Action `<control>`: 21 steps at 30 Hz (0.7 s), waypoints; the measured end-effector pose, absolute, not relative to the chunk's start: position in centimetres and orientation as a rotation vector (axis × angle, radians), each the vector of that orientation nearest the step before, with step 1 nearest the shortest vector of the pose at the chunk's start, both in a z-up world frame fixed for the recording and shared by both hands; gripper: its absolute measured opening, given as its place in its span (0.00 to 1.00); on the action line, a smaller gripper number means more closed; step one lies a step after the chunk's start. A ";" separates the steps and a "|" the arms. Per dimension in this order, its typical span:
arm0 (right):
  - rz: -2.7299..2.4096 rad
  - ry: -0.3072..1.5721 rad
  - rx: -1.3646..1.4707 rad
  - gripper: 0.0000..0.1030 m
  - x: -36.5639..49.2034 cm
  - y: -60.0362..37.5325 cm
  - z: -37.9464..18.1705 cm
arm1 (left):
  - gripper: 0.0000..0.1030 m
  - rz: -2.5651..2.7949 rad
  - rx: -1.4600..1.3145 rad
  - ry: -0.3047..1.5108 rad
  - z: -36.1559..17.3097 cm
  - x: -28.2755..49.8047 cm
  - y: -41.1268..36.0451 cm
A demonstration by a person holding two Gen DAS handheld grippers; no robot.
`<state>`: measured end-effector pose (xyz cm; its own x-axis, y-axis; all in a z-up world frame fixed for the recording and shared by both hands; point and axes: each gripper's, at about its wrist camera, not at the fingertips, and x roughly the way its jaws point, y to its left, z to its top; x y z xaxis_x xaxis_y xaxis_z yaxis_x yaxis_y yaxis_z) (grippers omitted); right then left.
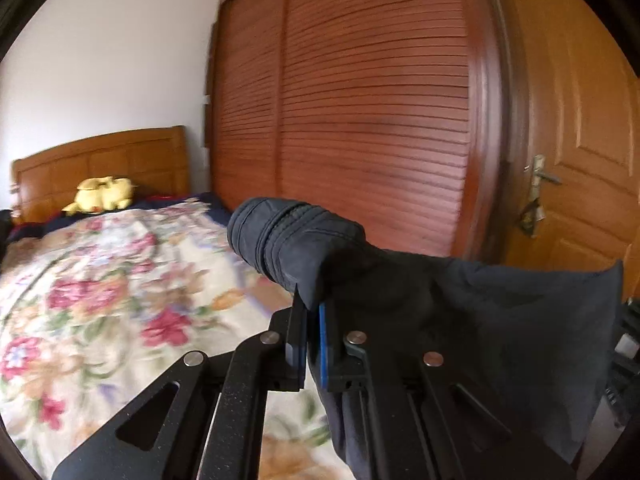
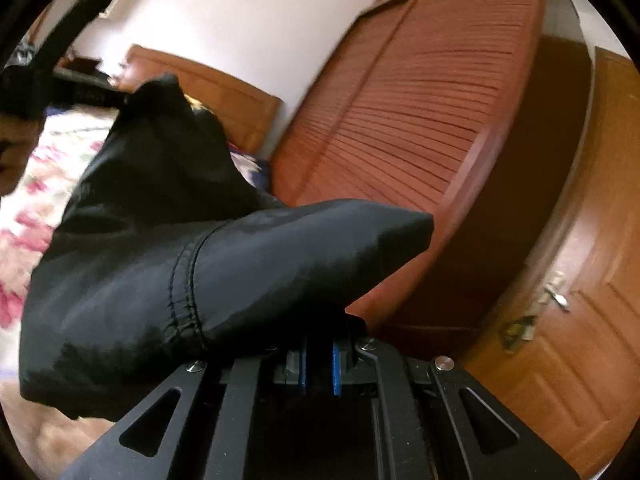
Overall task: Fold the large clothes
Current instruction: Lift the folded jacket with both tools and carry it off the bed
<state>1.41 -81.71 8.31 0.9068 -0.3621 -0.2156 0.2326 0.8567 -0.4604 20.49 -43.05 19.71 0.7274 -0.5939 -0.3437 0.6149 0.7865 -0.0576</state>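
A dark navy garment (image 1: 460, 312) hangs in the air above the bed, held at two places. My left gripper (image 1: 310, 300) is shut on a bunched, stitched hem of it, and the cloth stretches away to the right and hangs down below the fingers. In the right wrist view the same garment (image 2: 168, 240) drapes over my right gripper (image 2: 320, 320), which is shut on a fold near a stitched seam. Its fingertips are hidden under the fabric; only the blue pads (image 2: 336, 368) show lower down.
A bed with a floral cover (image 1: 100, 292) lies below left, with a yellow plush toy (image 1: 102, 196) by the wooden headboard (image 1: 100, 168). A slatted wooden wardrobe (image 1: 360, 112) and a door with a handle (image 1: 540, 176) stand ahead. A person's dark sleeve (image 2: 24, 88) is at the left edge.
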 end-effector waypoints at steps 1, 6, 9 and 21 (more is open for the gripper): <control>-0.348 0.317 -0.456 0.08 1.2 -82.8 8.3 | 0.05 -0.690 0.054 0.365 19.7 20.4 -44.5; -0.454 0.400 -0.459 0.08 -0.5 -87.3 8.0 | 0.05 -0.738 0.101 0.443 16.0 20.2 -49.5; -0.468 0.473 -0.414 0.08 -0.5 -89.5 6.4 | 0.05 -0.731 0.174 0.513 12.3 20.3 -51.5; -0.484 0.539 -0.216 0.16 0.7 -91.9 3.5 | 0.19 -0.701 0.290 0.534 9.0 19.1 -51.4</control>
